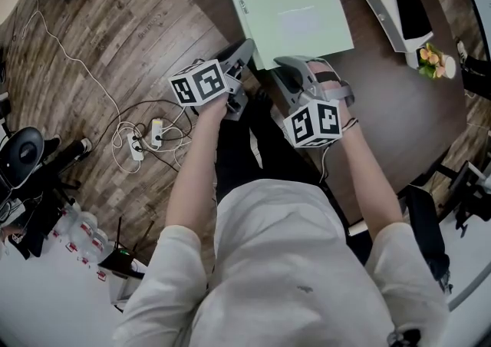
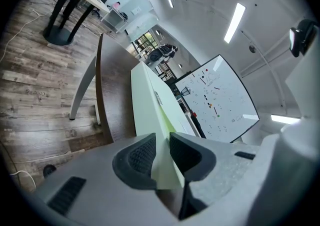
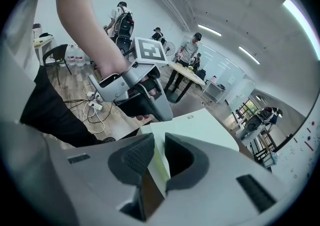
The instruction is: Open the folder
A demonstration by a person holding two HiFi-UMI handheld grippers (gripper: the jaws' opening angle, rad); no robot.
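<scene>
Bright, even indoor light, with fisheye bending in both gripper views.
Ceiling strip lights point(image 2: 234, 22) glow slightly blown out at the left gripper view's upper right. The folder point(image 1: 284, 0) looks flat and glare-free at the head view's upper centre. Shadows are soft. Both gripper views fall to black corners, and their close foreground is slightly soft.
</scene>
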